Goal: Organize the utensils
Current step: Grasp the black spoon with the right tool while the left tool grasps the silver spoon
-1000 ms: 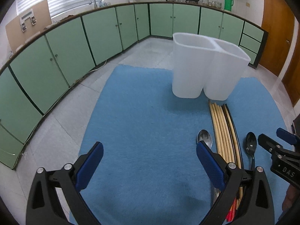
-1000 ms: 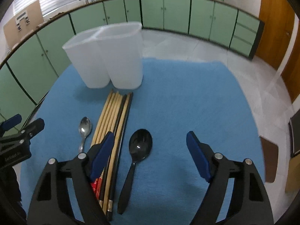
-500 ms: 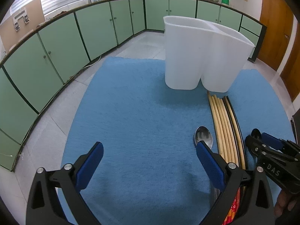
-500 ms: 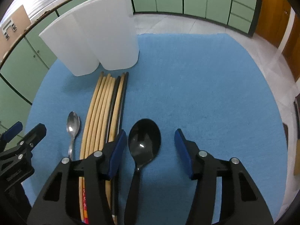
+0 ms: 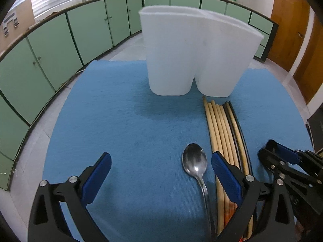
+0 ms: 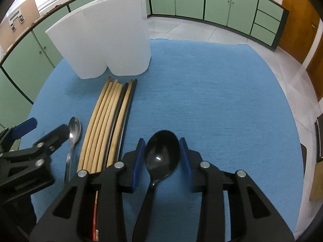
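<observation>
Holder: a white plastic two-compartment utensil holder (image 6: 105,40) stands upright at the far side of the blue cloth mat (image 6: 212,92); judging by the task, the loose pieces go into it, and both compartments look empty from here.
Chopsticks: a bundle of tan wooden and black chopsticks (image 6: 110,121) lies flat between the two spoons, tips toward the holder, just short of its base.
Black spoon: the black plastic spoon (image 6: 162,153) lies on the mat right of the chopsticks, bowl toward the holder, handle running back under the gripper.
Right gripper: the right gripper (image 6: 162,157) points steeply down at that spoon so its blue pads bracket the bowl. Its jaws have just been closing and now stand narrow, hugging the bowl; I cannot tell whether both pads press on it.
Metal spoon: the shiny metal spoon (image 5: 194,161) lies left of the chopsticks, bowl toward the holder.
Left gripper: the left gripper (image 5: 161,173) hangs over the mat with jaws wide, holding nothing; the spoon sits just inside its right pad, probably lined up as its target.
</observation>
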`<state>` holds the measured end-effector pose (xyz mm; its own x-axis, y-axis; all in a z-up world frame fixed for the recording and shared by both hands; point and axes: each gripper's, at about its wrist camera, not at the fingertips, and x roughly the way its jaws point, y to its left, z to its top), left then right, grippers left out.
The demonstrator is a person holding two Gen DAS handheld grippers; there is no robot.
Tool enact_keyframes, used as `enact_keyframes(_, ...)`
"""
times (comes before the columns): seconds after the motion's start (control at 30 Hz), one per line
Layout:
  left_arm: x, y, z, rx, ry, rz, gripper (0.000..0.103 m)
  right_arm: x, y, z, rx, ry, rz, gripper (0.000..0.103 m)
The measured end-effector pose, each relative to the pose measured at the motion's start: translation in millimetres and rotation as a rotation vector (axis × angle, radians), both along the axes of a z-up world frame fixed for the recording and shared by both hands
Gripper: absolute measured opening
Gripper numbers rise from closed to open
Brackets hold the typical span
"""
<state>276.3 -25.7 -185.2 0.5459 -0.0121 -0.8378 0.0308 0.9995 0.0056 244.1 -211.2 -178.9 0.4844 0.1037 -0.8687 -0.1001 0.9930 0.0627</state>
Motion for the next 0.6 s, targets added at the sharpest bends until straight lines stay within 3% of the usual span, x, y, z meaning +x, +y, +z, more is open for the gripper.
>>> enact_keyframes(0.6,15,8,-17,0.007,0.023,-0.011,0.097,-13,6,-2,-0.007,-0.027,0.048,0.034)
